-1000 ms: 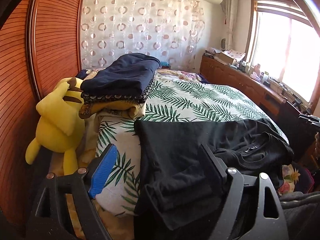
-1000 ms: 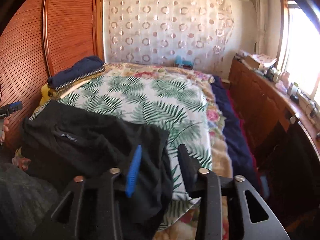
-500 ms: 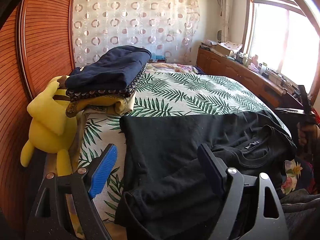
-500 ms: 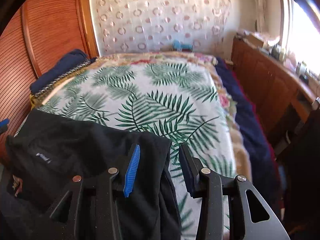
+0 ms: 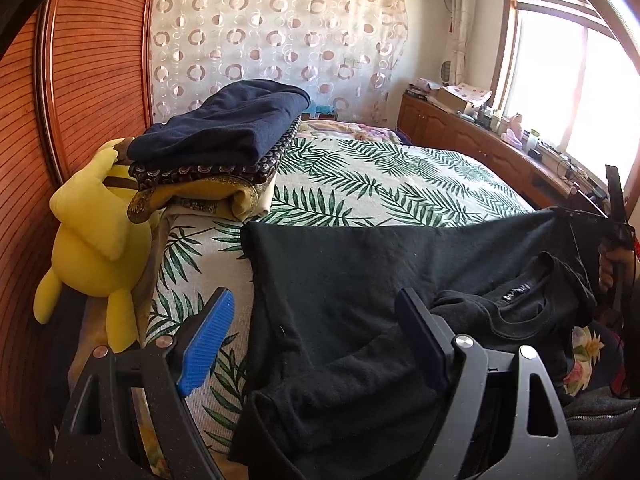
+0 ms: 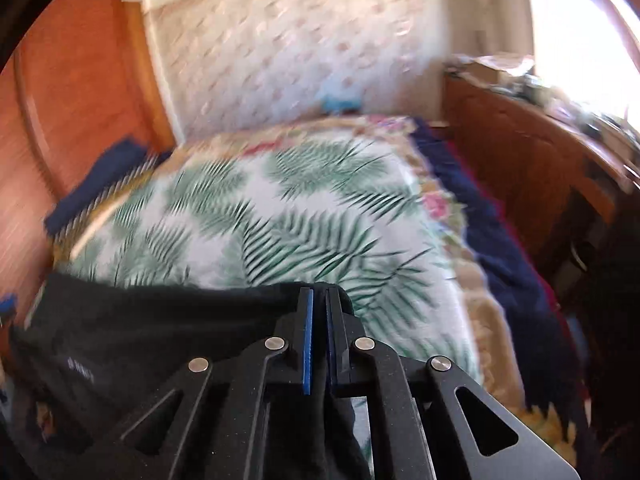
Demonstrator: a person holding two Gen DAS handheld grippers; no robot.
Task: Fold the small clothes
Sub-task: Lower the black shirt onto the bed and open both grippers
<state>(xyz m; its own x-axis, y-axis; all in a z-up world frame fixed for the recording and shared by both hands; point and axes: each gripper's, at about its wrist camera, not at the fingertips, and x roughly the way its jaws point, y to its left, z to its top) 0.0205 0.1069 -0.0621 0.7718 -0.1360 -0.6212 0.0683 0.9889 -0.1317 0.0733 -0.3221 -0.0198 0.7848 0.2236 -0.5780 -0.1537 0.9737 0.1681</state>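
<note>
a: what moved?
b: the right gripper (image 6: 318, 300) snapped its jaws together on the edge of the black t-shirt (image 5: 360, 280).
a: and the left gripper (image 5: 316, 320)?
b: wide apart, pinching nothing. the shirt lies under it on the leaf bedspread (image 5: 380, 184), near the yellow plush toy (image 5: 88, 240).

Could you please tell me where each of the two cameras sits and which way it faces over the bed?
Left wrist: sits on the open left gripper, facing across the black T-shirt toward the curtain; the person's other hand shows at right.
Right wrist: sits on the right gripper, shut on the shirt's edge, facing up the bed; only its fingers show.
Shared: T-shirt, palm-leaf bedspread, folded navy pile.
</note>
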